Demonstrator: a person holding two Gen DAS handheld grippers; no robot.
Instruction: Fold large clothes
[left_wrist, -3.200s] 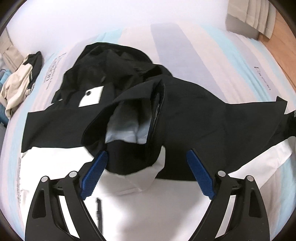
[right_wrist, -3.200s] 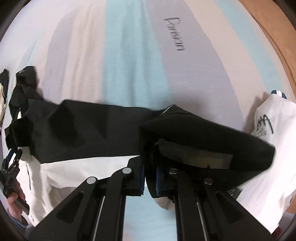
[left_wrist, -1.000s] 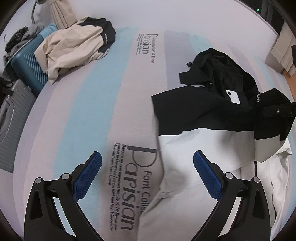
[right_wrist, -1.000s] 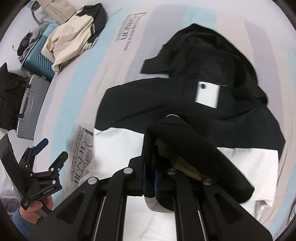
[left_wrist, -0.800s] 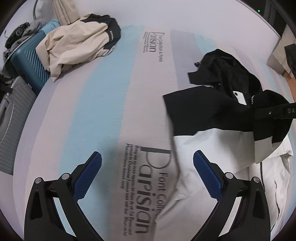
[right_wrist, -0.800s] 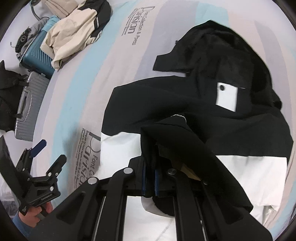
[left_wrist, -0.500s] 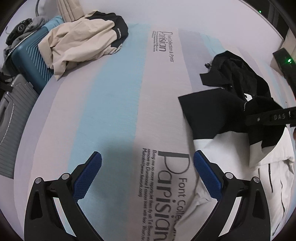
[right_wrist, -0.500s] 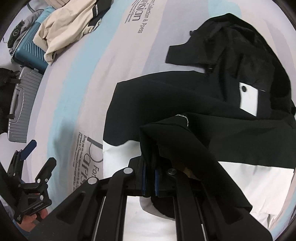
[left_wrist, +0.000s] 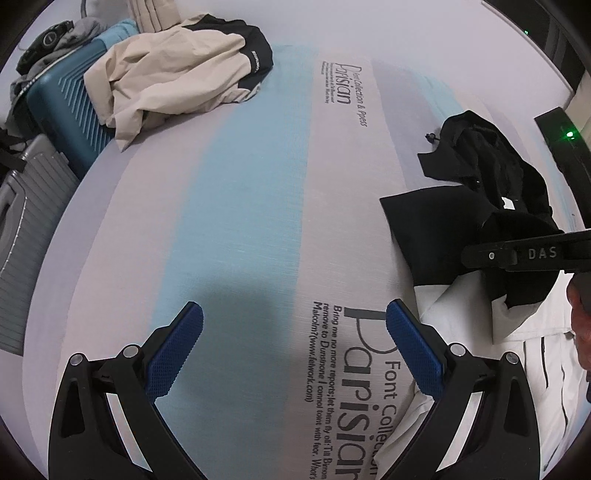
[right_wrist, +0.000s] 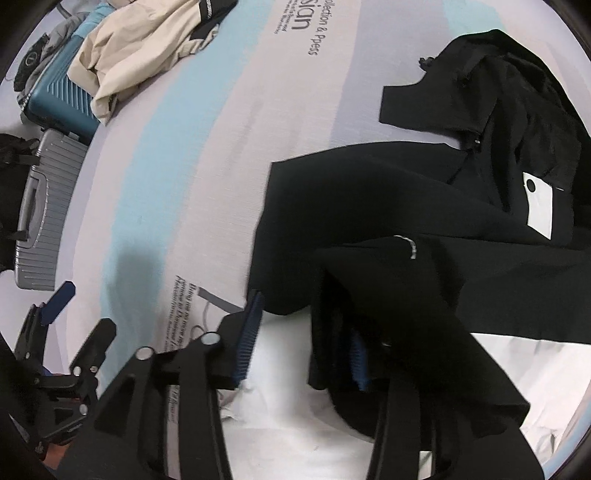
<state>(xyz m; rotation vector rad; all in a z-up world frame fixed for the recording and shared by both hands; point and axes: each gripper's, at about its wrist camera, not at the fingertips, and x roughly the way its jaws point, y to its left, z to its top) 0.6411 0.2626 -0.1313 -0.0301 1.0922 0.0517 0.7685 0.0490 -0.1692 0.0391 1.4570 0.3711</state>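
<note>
A large black-and-white jacket (right_wrist: 388, 206) lies on the striped bed sheet (left_wrist: 240, 206); it also shows at the right of the left wrist view (left_wrist: 443, 232). Its black sleeve (right_wrist: 399, 295) is folded across the body and drapes over my right gripper's right finger. My right gripper (right_wrist: 303, 339) is open, its jaws apart over the white lower part. My left gripper (left_wrist: 295, 347) is open and empty, above bare sheet left of the jacket. The right gripper's body (left_wrist: 524, 254) shows over the jacket in the left wrist view.
A beige-and-black jacket (left_wrist: 177, 81) lies crumpled at the bed's far left corner. A teal suitcase (left_wrist: 70, 122) and a grey suitcase (left_wrist: 22, 221) stand beside the bed on the left. The sheet bears printed "Parisian" lettering (left_wrist: 369, 387).
My right gripper has opened and let go of the black sleeve, which now rests folded over the jacket. My left gripper has swung left, away from the jacket.
</note>
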